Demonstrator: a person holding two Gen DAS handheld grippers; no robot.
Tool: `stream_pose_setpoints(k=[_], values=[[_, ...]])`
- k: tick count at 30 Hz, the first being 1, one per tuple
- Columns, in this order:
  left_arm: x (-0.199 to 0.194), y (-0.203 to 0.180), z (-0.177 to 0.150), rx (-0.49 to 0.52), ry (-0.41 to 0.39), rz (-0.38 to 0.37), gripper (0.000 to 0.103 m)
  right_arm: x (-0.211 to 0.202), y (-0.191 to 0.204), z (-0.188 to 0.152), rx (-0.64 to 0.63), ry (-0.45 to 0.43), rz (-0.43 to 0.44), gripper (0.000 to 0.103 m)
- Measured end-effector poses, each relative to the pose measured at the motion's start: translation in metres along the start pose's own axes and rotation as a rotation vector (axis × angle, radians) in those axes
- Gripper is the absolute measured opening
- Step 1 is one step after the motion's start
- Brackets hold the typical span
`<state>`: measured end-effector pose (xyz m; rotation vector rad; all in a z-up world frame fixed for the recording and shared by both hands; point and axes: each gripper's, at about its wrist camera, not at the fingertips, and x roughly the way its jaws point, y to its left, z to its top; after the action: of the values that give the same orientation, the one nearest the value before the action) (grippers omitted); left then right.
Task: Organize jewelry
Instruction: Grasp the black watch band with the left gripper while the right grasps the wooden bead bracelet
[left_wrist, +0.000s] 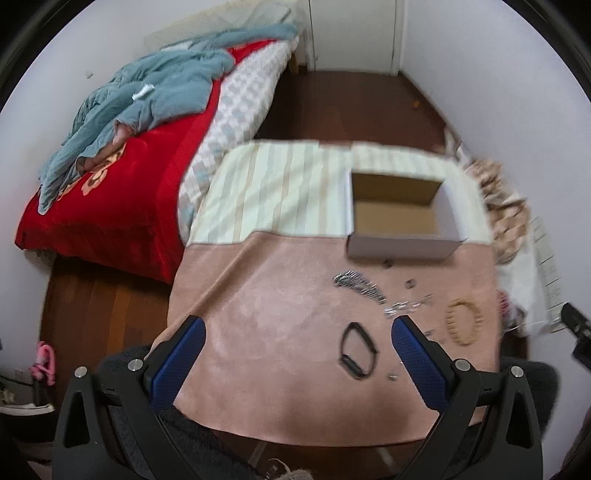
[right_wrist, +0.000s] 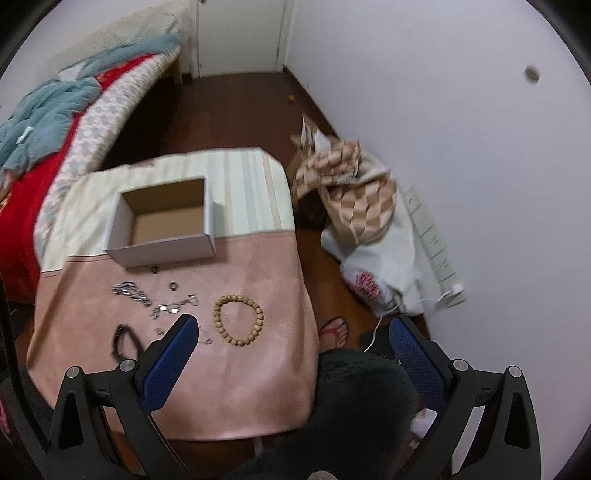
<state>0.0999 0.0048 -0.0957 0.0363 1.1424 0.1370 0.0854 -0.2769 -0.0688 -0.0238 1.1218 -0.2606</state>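
Both my grippers are spread wide w/ nothing between the pads: left gripper hangs above the near part of the pink cloth, right gripper is off toward the table's right edge, half over the floor. The box sits open and looks bare inside, toward the far edge where pink meets the striped cloth. Jewelry lies loose between box and near edge: black band, silver chain, thinner chain, wooden bead bracelet, plus a few tiny rings (too small to tell apart). Risks, imo: the soft cloth bunching under a pad, chains snagging or dangling off one finger, and small rings slipping out, esp. near the edge.
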Motion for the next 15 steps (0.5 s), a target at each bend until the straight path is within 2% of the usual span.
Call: stream_pose_setpoints(k=[3, 7, 11, 15], values=[[0.043, -0.005, -0.005, 0.016, 0.082, 0.020, 0.103, 0.061, -0.001, 0.003, 0.031, 0.088, 0.021, 0.102], [0.097, -0.009, -0.024, 0.001, 0.224, 0.000, 0.102, 0.123, 0.009, -0.004, 0.034, 0.187, 0.019, 0.095], [0.133, -0.011, -0.044, -0.041, 0.336, -0.055, 0.102, 0.165, 0.020, -0.014, 0.020, 0.251, 0.016, 0.092], [0.155, -0.018, -0.052, -0.052, 0.373, -0.098, 0.096, 0.189, 0.023, -0.020, 0.023, 0.282, 0.010, 0.090]])
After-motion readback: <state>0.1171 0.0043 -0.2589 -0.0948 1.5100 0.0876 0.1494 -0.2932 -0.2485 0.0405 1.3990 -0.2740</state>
